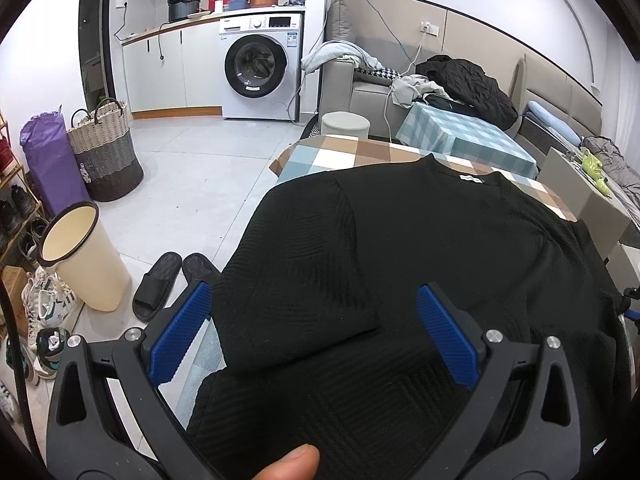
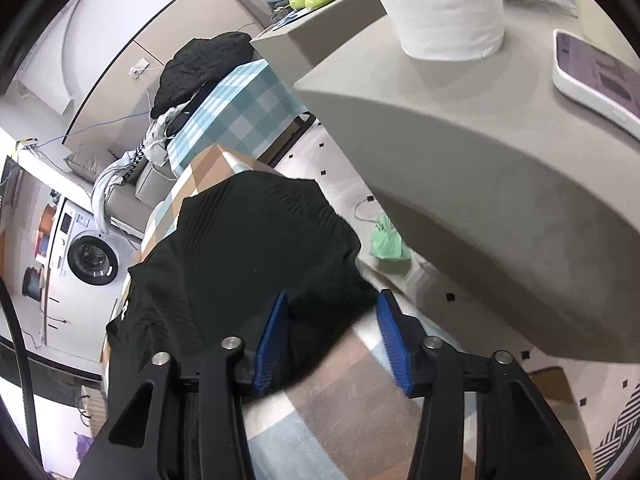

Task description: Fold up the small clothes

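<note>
Presently: black ribbed knit top spread on checked-cloth bench, stretching away ahead of both tongs; left tongs released above folded sleeve; right tongs parted astride hem edge, nearer.

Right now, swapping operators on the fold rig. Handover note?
Left gripper: open, above the folded-in sleeve, gripping nothing.
Right gripper: open, with the black shirt edge between its pads, not pinched.
The shirt lies spread on the checked tablecloth, neck label away from you.
Done: one sleeve folded over the body.
Left: probably the other side, then the lengthwise fold.
</note>
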The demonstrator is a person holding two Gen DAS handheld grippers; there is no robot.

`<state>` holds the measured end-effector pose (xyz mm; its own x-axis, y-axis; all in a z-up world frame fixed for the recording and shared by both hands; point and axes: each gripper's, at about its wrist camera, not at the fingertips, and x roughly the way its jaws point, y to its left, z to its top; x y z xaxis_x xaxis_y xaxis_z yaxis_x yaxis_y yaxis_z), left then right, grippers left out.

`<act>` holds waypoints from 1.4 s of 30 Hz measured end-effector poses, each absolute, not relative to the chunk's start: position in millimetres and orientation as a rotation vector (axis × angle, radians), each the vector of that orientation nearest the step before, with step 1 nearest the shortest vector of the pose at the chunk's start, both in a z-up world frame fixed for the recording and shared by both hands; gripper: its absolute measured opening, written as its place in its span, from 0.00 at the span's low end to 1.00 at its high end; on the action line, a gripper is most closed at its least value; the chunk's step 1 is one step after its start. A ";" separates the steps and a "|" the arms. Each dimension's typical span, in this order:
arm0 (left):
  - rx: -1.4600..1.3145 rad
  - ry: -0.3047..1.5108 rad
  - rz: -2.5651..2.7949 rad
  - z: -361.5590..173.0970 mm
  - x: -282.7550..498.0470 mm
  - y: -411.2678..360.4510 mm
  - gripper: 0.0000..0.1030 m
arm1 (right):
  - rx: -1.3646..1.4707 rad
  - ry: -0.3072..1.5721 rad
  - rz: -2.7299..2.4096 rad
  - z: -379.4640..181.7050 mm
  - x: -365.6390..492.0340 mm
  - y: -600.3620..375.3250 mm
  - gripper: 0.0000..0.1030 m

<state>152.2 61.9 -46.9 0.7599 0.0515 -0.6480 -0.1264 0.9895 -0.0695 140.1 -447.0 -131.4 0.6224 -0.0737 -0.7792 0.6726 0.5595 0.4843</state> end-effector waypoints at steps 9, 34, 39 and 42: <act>-0.089 0.701 0.104 -46.9 150.4 52.6 0.99 | 0.831 0.856 -0.499 -152.1 160.6 -459.9 0.52; -0.106 0.658 0.095 -34.1 128.2 51.5 0.99 | 0.343 0.740 0.254 -29.6 235.2 -246.2 0.37; -0.111 0.674 0.100 -38.8 129.0 54.2 0.99 | 0.325 0.913 0.024 -74.2 213.6 -276.2 0.40; -0.117 0.682 0.107 -39.2 129.7 55.4 0.99 | 0.349 1.034 -0.025 -105.4 202.3 -301.8 0.40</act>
